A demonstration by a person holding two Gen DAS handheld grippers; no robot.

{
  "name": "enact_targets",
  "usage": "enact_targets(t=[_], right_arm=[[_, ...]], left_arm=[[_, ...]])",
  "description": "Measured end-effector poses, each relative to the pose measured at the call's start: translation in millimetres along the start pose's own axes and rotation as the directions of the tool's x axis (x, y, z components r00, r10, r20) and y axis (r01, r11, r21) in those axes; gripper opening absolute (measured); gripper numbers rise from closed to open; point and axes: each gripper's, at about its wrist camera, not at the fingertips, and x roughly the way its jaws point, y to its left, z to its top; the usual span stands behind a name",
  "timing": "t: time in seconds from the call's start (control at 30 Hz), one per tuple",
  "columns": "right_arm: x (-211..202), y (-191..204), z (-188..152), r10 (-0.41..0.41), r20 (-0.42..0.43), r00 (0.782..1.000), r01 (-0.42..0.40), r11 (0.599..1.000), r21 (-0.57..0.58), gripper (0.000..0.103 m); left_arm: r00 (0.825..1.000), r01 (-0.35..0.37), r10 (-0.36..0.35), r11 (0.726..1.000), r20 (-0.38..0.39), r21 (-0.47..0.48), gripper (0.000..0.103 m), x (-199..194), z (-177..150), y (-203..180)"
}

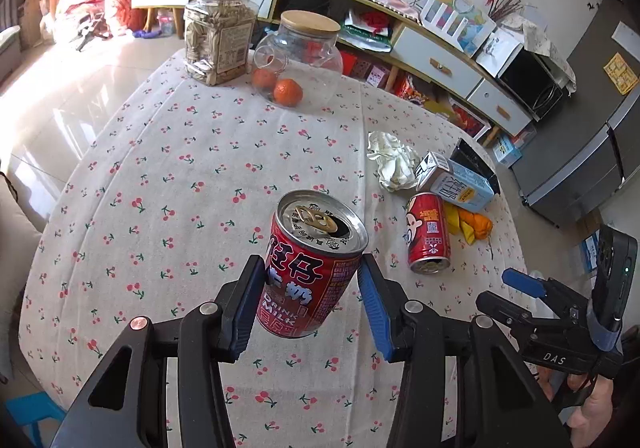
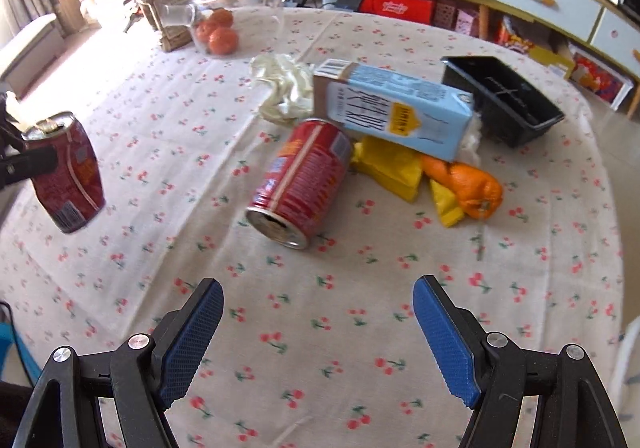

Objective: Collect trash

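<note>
We see bright daylight glaring off the glossy pale floor tiles [image 1: 60, 108]; fisheye edges bend, right view slightly blurred.

A seed jar [image 1: 219, 34] stands beside a lidded glass teapot [image 1: 298, 60] holding oranges [image 1: 288, 92].

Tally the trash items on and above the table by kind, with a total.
Red cans: 2, one held, one lying
Blue carton: 1
Crumpled tissue: 1
Black tray: 1
Orange peel: 1
Yellow wrappers: 1 pile
Total: 7
</note>
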Motion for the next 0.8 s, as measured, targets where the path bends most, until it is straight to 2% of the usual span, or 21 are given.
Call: enact_targets(t=[0.07, 0.23, 0.5, 0.57, 0.7, 0.8], right_arm=[[9.4, 6.9, 6.7, 0.031, 0.002, 1.000, -0.031, 0.999, 0.036, 0.082], [27.5, 24.0, 18.4, 0.022, 0.007, 1.000, -0.023, 0.998, 0.065, 0.082], [60.8, 21.7, 23.1, -0.058, -0.041, 0.997, 0.061, 0.995, 0.079, 0.081], [69.8, 16.0, 21.9, -0.054, -0.058, 0.997, 0.060, 0.994, 0.094, 0.077], [80.4, 3.6, 20.5, -0.033, -0.083, 0.996, 0.044, 0.990, 0.135, 0.055], [76.5, 1.0, 18.2, -0.028, -0.084, 0.996, 0.038, 0.993, 0.112, 0.054]], left_arm=[[1.000, 0.007, -0.007, 1.000, -0.003, -0.005, 0.051, -1.0, -1.7, 2.0], [1.000, 0.009, -0.009, 1.000, -0.007, -0.008, 0.051, -2.3, -2.6, 5.1], [1.000, 0.006, -0.006, 1.000, -0.010, -0.018, 0.051, -3.1, -2.8, 7.5], [1.000, 0.005, -0.005, 1.000, -0.011, -0.020, 0.051, -3.1, -3.0, 8.1], [1.000, -0.002, 0.002, 1.000, -0.016, -0.026, 0.051, -1.3, -2.9, 10.1], [1.000, -0.003, 0.003, 1.000, -0.018, -0.024, 0.051, -0.8, -2.3, 8.5]])
